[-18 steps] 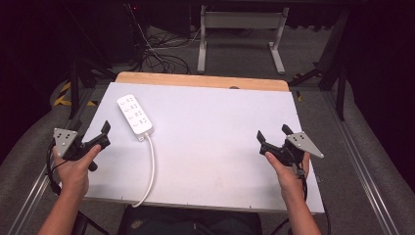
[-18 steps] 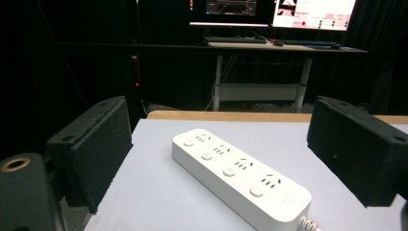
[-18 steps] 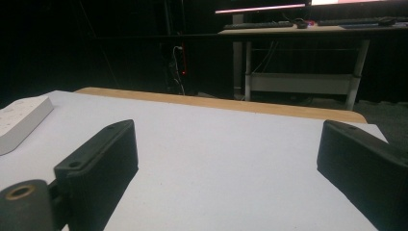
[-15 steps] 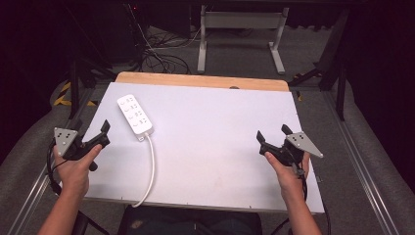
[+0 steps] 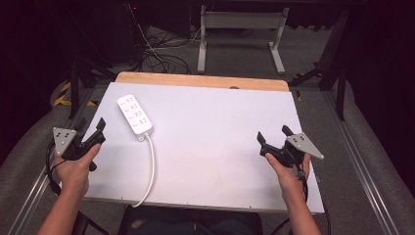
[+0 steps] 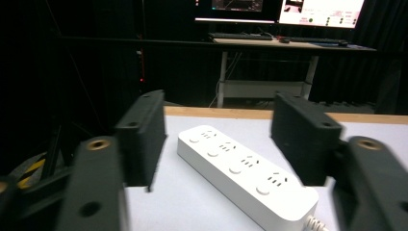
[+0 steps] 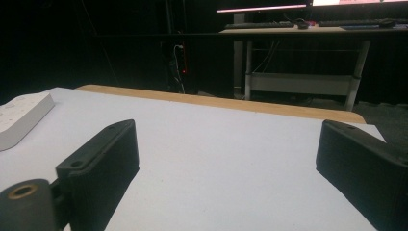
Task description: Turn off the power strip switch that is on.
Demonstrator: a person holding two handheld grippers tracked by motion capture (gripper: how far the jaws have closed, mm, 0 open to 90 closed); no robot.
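The high view looked forward and down from above the person's side onto the whole worktop (image 5: 215,147). The left gripper view sat low and close, facing the power strip (image 6: 245,171) from near the worktop's left edge. The right gripper view, equally low, faced across the worktop; both shared the strip and far desk (image 7: 308,30).
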